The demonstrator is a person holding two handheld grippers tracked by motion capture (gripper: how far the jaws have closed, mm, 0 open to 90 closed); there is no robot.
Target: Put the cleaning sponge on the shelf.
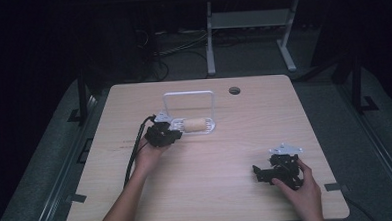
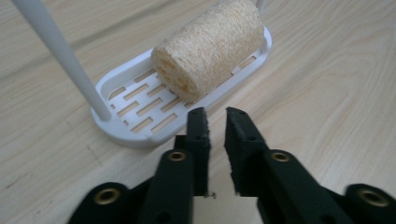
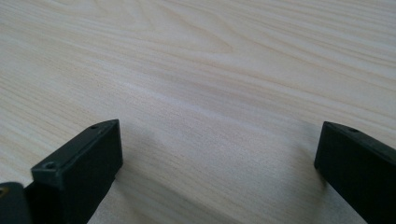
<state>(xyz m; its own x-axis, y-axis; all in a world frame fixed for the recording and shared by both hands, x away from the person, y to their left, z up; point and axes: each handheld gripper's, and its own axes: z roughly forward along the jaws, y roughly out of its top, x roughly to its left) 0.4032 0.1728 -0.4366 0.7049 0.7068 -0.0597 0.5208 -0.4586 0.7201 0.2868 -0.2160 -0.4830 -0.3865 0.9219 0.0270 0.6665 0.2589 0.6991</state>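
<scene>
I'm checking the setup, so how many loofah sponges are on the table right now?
1. The loofah sponge lies on its side in the white slotted tray, just beyond the left gripper. Nothing seems to be hiding another.

No readable text, label, brand or number appears anywhere.

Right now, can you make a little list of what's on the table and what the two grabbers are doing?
table: light wood
rack: white slotted tray with a tall wire handle
sponge: tan roll lying on its side in the rack
left gripper: just short of the rack, jaws a narrow gap apart, nothing between them
right gripper: low over bare table, jaws wide apart, nothing between them
</scene>
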